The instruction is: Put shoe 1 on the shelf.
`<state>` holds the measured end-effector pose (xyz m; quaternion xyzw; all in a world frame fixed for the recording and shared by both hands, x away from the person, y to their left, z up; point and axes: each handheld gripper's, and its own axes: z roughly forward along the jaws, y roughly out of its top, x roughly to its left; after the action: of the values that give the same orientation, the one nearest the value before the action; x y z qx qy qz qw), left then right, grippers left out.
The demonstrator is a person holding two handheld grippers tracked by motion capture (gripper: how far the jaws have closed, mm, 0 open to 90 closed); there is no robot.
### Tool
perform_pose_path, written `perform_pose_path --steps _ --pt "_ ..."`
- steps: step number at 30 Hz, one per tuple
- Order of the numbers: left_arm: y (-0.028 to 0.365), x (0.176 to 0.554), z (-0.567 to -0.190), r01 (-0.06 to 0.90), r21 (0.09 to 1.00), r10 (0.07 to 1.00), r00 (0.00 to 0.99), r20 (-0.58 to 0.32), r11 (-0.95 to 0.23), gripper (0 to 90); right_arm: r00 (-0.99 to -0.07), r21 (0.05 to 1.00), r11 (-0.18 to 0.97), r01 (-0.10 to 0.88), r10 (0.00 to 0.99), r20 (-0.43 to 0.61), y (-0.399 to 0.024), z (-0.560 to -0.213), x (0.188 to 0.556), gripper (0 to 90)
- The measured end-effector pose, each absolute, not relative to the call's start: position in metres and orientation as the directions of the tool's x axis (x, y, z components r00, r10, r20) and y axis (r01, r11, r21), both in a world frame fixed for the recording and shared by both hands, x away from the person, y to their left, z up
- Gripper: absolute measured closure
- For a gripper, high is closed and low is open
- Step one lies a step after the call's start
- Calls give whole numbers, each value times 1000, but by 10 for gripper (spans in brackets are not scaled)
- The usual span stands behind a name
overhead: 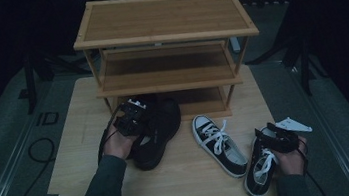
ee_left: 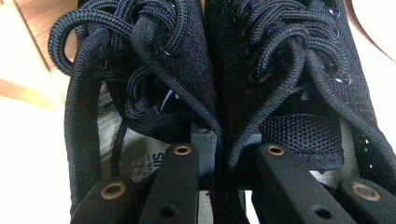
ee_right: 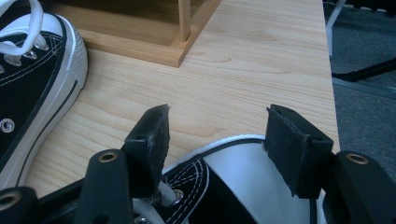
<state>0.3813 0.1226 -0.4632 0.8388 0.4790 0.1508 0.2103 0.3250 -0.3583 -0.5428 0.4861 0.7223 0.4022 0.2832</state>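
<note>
The left claw (overhead: pixel 133 114) is closed on a pair of black shoes (overhead: pixel 159 130), pinching together the two inner collars that meet between its jaws. In the left gripper view the fabric is a fine woven mesh, and thick round braided laces (ee_left: pixel 154 51) make loose loops just ahead of the jaws. A pale insole (ee_left: pixel 140 156) with some printing lies inside the shoe on the left side of the claw. The shoes sit on the tabletop (overhead: pixel 182 177), with their toes in front of the claw, reaching under the lowest level of a wooden rack (overhead: pixel 163 19).

The rack is made of light bamboo-like wood, with three flat slatted shelves inside raised frames and thin square posts.

The right claw (overhead: pixel 273 133) stands wide open above a black canvas sneaker (overhead: pixel 259 168). In the right gripper view its two jaws, with rough worn black pads (ee_right: pixel 299 144), are apart on both sides of the smooth white rubber toe cap (ee_right: pixel 252 172), not pressing it. White stitching and a metal eyelet (ee_right: pixel 177 197) appear just beside the left jaw. The second sneaker (overhead: pixel 218 145) of this pair lies to the left of this claw, apart from it, with flat white laces and a ribbed white rubber rim. The tabletop is pale wood with fine grain.
</note>
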Motion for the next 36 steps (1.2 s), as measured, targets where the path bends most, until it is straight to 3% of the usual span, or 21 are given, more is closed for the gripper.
perform_pose_path --steps 36 --pt "89 416 -465 746 538 908 409 93 -392 852 -369 857 204 474 929 -17 -359 -543 325 400"
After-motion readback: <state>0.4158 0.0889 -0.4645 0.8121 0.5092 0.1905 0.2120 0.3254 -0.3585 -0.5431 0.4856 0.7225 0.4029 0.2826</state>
